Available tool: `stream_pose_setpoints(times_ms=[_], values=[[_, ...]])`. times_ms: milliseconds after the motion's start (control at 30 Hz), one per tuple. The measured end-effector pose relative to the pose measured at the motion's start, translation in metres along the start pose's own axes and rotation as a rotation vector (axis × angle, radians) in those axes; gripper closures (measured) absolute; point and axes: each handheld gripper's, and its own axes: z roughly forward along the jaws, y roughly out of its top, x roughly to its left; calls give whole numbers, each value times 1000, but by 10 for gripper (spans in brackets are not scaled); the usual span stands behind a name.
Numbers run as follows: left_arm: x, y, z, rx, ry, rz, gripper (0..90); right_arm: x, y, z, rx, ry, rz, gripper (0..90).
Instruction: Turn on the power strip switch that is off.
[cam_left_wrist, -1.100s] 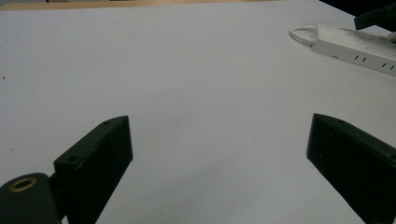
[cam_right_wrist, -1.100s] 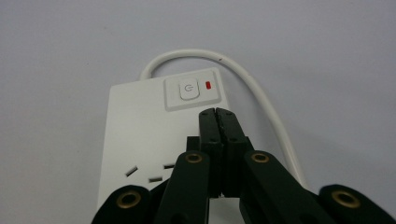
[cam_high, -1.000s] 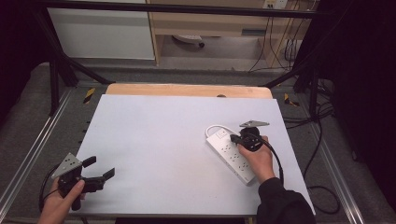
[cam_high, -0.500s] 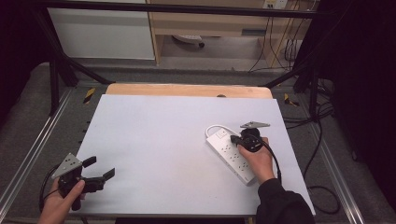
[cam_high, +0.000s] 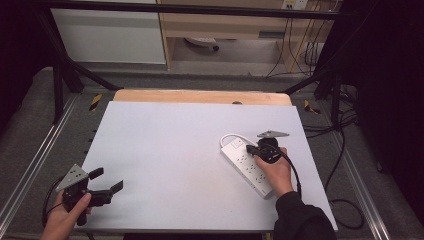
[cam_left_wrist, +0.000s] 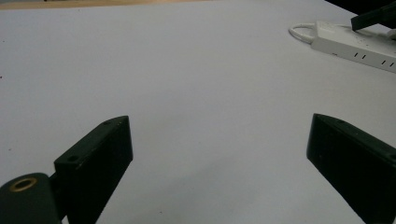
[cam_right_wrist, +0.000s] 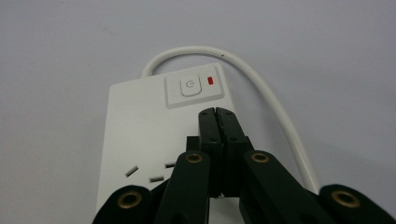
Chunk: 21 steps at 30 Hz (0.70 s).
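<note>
While my right gripper (cam_right_wrist: 215, 112) is hovering pinched together, empty, over the strip (cam_high: 247, 167) at 4 o'clock, I'm guessing next is nudging forward onto its button (cam_right_wrist: 190, 87). Left gripper (cam_high: 107, 181) is idling wide apart.

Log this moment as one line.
left tongs: open, idle near table corner | right tongs: shut, tip over power strip, just short of its button | red light on
</note>
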Motion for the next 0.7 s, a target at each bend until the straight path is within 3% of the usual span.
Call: stream_pose_setpoints(times_ms=[700], values=[[-1, 0, 1, 6, -2, 7, 72, 0, -1, 1, -4, 2, 8, 900]])
